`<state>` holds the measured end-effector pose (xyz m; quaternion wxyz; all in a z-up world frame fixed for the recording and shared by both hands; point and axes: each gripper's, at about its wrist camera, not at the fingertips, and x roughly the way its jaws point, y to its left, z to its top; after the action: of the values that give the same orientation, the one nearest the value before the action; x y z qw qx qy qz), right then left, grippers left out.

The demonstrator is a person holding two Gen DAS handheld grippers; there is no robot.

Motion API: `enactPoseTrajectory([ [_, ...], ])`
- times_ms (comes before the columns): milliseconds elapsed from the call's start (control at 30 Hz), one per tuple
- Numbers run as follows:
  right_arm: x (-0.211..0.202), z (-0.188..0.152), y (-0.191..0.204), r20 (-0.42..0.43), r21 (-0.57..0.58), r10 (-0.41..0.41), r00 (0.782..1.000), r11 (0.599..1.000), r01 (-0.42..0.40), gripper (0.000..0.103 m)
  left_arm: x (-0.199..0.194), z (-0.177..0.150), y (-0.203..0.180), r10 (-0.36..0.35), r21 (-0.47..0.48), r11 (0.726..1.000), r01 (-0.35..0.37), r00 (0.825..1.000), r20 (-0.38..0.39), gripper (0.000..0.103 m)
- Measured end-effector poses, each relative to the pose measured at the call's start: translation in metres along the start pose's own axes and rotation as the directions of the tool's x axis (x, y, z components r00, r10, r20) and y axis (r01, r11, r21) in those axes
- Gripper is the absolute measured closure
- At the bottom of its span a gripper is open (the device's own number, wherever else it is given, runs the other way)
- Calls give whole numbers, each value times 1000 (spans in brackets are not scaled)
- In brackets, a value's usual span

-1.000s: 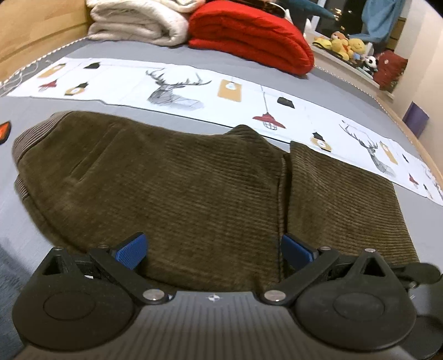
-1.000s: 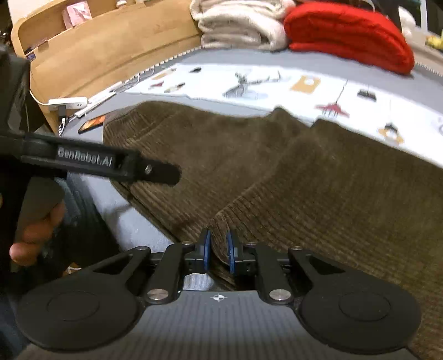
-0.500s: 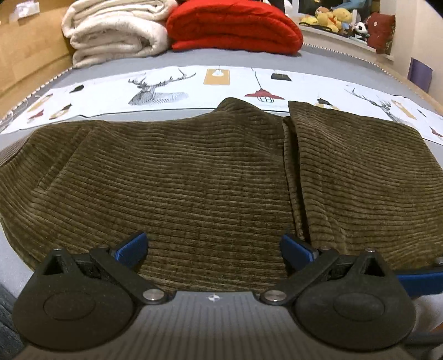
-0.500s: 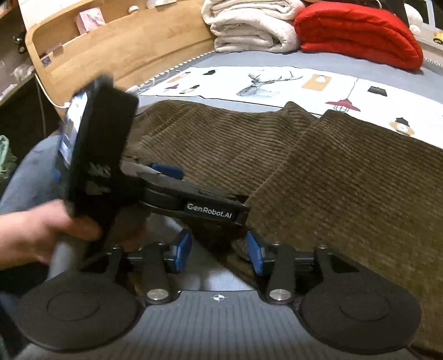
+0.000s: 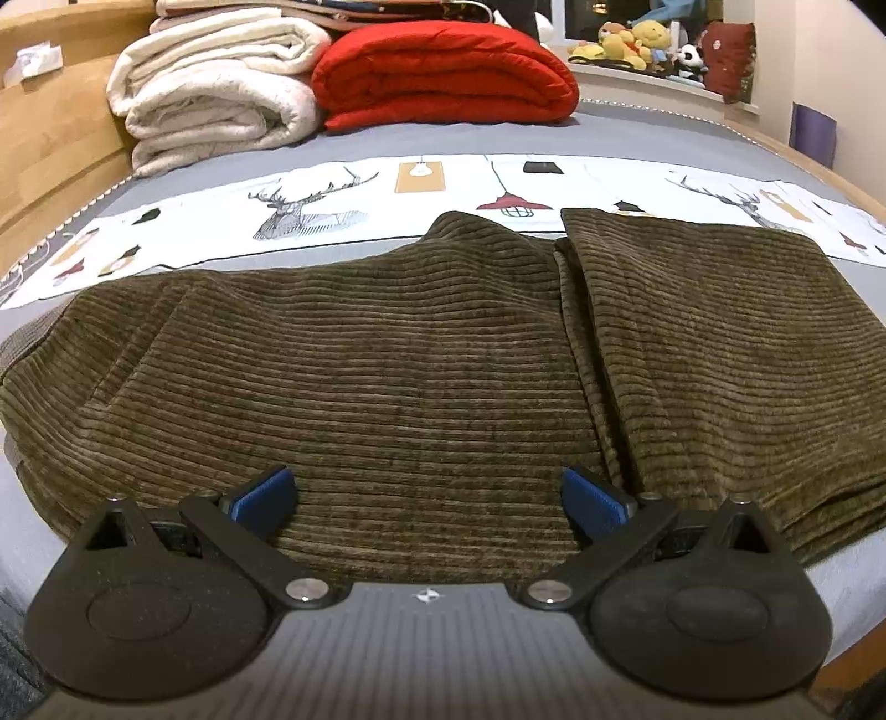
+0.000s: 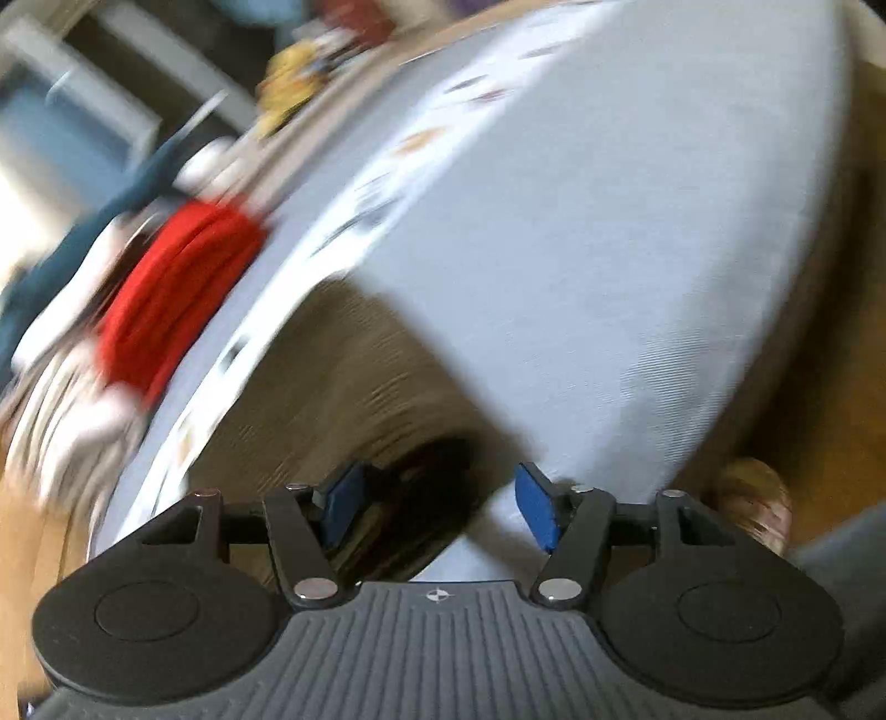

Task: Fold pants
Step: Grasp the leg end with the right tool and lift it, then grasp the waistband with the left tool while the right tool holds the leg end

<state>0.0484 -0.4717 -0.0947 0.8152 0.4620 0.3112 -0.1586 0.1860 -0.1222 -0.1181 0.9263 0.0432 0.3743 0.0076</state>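
While both grippers' jaws gape empty, right gripper (image 6: 437, 512) opening, olive-brown corduroy pants (image 5: 421, 376) look soft, heavy: pinch lower-frame edge.

pants (image 5: 387, 387): dark olive brown, with fine ribbed lines running across the cloth; a greyish band at the left edge
bed sheet (image 5: 637, 138): plain light grey-blue
printed cloth (image 5: 343, 205): white, with grey deer heads, red and black hanging lamps and orange-brown tags
red blanket (image 5: 443, 72): bright red, plain
white blanket (image 5: 216, 94): cream white, plain
bed frame (image 5: 50, 127): light yellow-brown wood
soft toys (image 5: 637, 39): mostly yellow, one black and white
left tongs (image 5: 429, 498): black arms with blue pads, grey ribbed body
right tongs (image 6: 437, 509): black arms, blue pads, grey ribbed body
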Motion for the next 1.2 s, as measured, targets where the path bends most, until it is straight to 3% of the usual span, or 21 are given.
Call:
enactPoseTrajectory([
  [67, 4, 5, 3, 8, 22, 46, 999, 999, -47, 39, 0, -1, 0, 0, 2, 1000, 0, 1000, 2, 0],
  [133, 6, 5, 16, 34, -35, 74, 997, 997, -73, 38, -1, -2, -1, 3, 4, 1000, -3, 1000, 8, 0],
  [267, 26, -7, 29, 63, -66, -50, 997, 996, 54, 33, -2, -5, -2, 12, 28, 1000, -13, 1000, 25, 0],
  [333, 36, -21, 33, 26, -75, -28, 999, 997, 30, 31, -3, -7, -3, 19, 46, 999, -20, 999, 32, 0],
  [433, 42, -33, 47, 31, -194, -41, 999, 980, 46, 22, -4, -11, -7, 30, 92, 995, -35, 998, 58, 0],
  [500, 43, -33, 48, 7, -180, -11, 1000, 984, 12, 24, -6, -14, -11, 46, 123, 991, -56, 995, 85, 0],
  [567, 39, -33, 44, 13, -148, -5, 1000, 989, 7, 48, -7, -15, -12, 51, 125, 990, -62, 994, 93, 0],
  [633, 34, -36, 46, 36, -200, -18, 999, 980, 25, 61, -5, -13, -9, 37, 101, 994, -44, 997, 73, 0],
  [767, 34, -37, 56, 63, -219, -16, 998, 975, 29, 70, -7, 2, 13, -55, 9, 998, 55, 998, -28, 0],
  [833, 34, -36, 60, 67, -225, -34, 997, 973, 48, 72, -19, 13, 39, -107, -101, 990, 103, 994, -37, 0],
  [900, 34, -40, 79, 100, -331, -68, 993, 938, 98, 74, -30, 28, 72, -146, -204, 970, 135, 989, -37, 0],
  [967, 29, -44, 105, 145, -449, -64, 987, 885, 123, 76, -40, 46, 115, -138, -279, 952, 125, 990, -27, 0],
  [1100, 20, -55, 164, 217, -615, 15, 976, 779, 124, 77, -49, 70, 198, -36, -385, 922, 42, 999, 22, 0],
  [1200, 17, -83, 212, 269, -738, 123, 955, 664, 123, 77, -45, 65, 265, -29, -493, 869, 44, 999, 38, 0],
])
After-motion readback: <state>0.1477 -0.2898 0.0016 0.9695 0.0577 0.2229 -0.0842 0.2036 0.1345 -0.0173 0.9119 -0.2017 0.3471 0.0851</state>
